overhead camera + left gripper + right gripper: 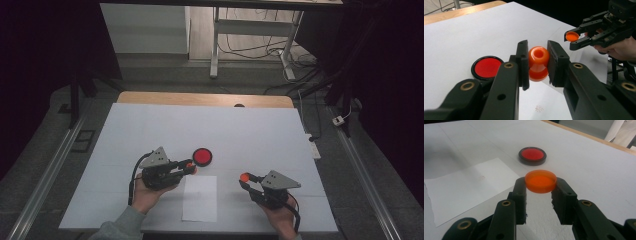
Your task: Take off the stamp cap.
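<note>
My left gripper (538, 62) is shut on a small orange bottle (538, 63), whose open mouth faces the camera in the left gripper view. Held above the white table, the same left gripper (189, 167) points right toward a round black dish with a red centre (202, 156). That dish (487, 67) lies just left of the jaws. My right gripper (540, 185) is shut on a flat orange cap (541, 181), pinched at its rim. In the high view the right gripper (245, 178) holds the cap (245, 176) at the front right; the cap (572, 36) also faces the bottle.
A white sheet of paper (200, 198) lies on the table between the two hands, near the front edge. The black and red dish (532, 155) sits beyond the cap. The white table (250, 130) ends in a wooden strip (200, 99) at the far side.
</note>
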